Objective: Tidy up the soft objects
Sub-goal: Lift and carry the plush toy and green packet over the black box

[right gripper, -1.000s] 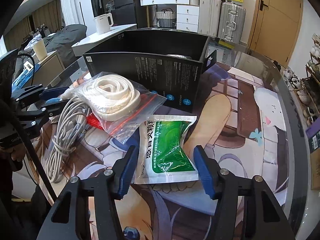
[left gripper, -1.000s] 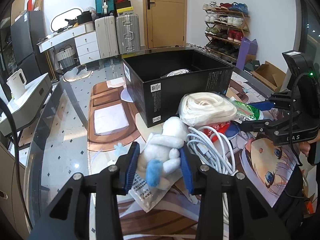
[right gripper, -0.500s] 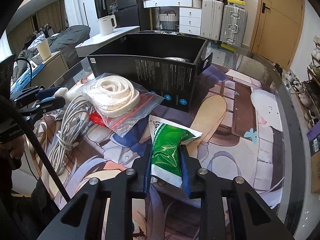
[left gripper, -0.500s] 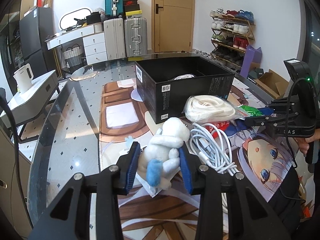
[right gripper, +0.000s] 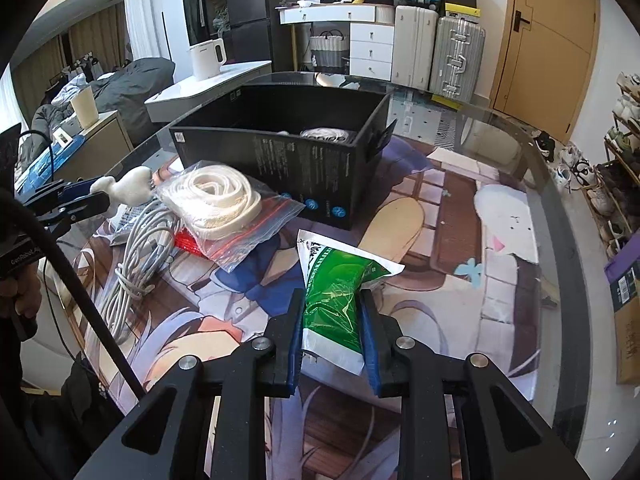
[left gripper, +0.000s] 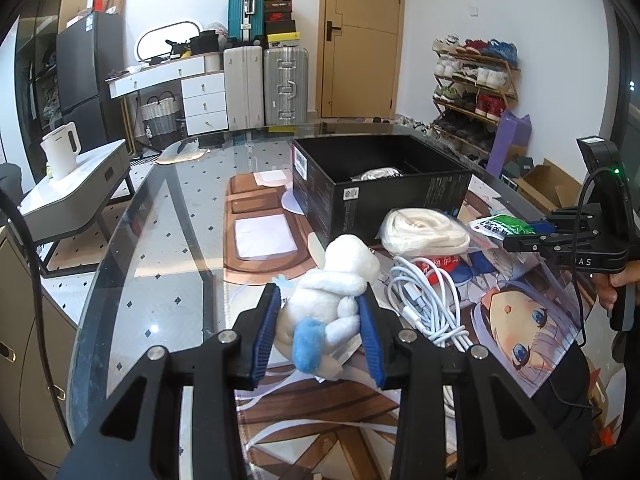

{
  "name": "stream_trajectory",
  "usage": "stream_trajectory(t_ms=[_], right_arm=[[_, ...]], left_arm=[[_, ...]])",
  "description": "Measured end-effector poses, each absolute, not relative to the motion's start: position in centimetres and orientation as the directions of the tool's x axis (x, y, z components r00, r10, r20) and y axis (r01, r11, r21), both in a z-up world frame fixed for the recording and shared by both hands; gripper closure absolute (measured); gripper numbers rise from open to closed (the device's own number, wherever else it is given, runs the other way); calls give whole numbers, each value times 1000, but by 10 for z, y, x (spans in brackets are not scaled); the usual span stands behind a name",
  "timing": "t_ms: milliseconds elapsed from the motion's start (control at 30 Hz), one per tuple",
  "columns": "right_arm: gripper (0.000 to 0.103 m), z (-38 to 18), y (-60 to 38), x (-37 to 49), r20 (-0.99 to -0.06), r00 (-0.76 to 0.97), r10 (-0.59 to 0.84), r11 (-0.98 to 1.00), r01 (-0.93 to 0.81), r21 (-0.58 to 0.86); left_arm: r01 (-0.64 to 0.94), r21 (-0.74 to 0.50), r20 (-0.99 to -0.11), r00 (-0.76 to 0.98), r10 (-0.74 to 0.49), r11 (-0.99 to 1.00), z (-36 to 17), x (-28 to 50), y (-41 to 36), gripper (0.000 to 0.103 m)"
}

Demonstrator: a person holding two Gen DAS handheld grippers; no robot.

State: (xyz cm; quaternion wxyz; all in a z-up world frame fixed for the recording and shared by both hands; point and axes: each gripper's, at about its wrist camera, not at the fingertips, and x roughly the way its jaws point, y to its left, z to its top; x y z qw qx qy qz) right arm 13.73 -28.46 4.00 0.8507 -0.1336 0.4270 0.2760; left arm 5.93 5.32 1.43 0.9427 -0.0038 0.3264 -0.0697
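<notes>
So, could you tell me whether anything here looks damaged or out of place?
Only the green packet: the right gripper pinches it narrow and creased. The left gripper squashes the plush toy.

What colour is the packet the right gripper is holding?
Green with white edges: the packet shows best in the right wrist view, pinched in the right gripper.

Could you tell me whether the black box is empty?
Not empty: the open-topped black box already holds a white coiled bundle inside.
</notes>
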Motion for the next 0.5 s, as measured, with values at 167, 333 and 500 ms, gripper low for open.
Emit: stream_trajectory(t_ms=[167, 333, 500], right_arm=[[78, 52, -286, 133, -778, 506, 371, 813, -582, 9], [78, 58, -287, 133, -770, 518, 373, 819, -574, 11], [78, 70, -285, 130, -746, 546, 381, 823, -568, 4]], left_arm=[[113, -74, -594, 793, -135, 991, 21, 56, 58, 66], [102, -92, -571, 810, -137, 990, 27, 53, 61, 66], [96, -108, -549, 824, -139, 990, 34, 56, 60, 66]])
